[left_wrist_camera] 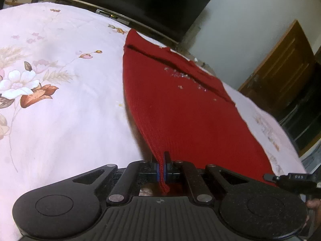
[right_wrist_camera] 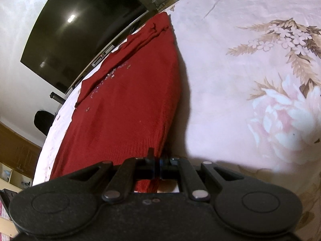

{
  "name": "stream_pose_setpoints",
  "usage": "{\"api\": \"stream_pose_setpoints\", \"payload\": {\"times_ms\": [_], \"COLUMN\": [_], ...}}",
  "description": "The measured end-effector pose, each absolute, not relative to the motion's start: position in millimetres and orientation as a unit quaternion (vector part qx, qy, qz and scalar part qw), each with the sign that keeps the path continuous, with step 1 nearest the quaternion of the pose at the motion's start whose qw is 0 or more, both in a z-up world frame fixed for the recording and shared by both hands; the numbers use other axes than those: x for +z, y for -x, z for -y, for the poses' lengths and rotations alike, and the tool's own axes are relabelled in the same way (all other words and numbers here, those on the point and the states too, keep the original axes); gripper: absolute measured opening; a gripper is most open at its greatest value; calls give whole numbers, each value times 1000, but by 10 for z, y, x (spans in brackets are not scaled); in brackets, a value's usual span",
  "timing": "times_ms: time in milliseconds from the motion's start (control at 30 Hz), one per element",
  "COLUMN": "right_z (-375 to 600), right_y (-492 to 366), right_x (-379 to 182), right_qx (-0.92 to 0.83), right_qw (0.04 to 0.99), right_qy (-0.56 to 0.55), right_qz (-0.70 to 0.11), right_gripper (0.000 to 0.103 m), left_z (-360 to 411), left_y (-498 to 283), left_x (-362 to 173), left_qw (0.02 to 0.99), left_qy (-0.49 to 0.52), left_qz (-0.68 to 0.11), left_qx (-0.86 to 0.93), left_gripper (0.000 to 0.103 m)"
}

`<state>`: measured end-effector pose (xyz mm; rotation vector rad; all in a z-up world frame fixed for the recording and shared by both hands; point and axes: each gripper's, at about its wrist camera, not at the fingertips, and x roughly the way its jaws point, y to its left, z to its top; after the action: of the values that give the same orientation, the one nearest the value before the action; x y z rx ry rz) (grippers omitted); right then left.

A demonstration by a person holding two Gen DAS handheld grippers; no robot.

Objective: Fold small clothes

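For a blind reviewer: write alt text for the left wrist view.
The left gripper pinches the near edge of a red knitted garment in shut jaws. The garment stretches away over a pale floral bedsheet toward a dark flat screen.

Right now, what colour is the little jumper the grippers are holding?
Dark red knit, with small shiny beads near the top. The jumper shows best in the left wrist view.
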<state>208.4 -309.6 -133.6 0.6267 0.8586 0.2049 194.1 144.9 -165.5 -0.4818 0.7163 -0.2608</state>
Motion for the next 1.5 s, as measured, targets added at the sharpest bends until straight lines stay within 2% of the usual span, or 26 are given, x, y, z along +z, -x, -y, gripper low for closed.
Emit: {"api": "stream_pose_setpoints", "payload": {"times_ms": [333,533,733,1100,1267,1500], "right_z": [3036,3004,2983,2966,3060,3218], "right_y": [-2102,-2177,-2426,-3296,-3813,-4653], "right_x": [-1049,-781,-424,11,-1,-213], "right_qx": [112,123,141,159,158,156], "right_qw": [877,896,916,937,933,918], "right_qy": [-276,-251,-214,-178,-198,-237], "right_qz": [-377,-345,-308,-256,-256,-276], "right_gripper": [5,5,5,5,5,5], "left_z": [-1587,-1681,-1695,-1731,-1688,-1582], "left_y": [-1965,-2125,-2430,-3422,-4012,-4904], "left_x": [-1507,-1260,-905,-457,-349,-510], "left_qw": [899,899,913,922,926,924], "left_qy": [284,313,294,275,259,253], "left_qz": [-306,-268,-233,-230,-230,-250], "left_qx": [-133,-147,-160,-148,-152,-140], "left_gripper": [3,3,3,3,3,3]}}
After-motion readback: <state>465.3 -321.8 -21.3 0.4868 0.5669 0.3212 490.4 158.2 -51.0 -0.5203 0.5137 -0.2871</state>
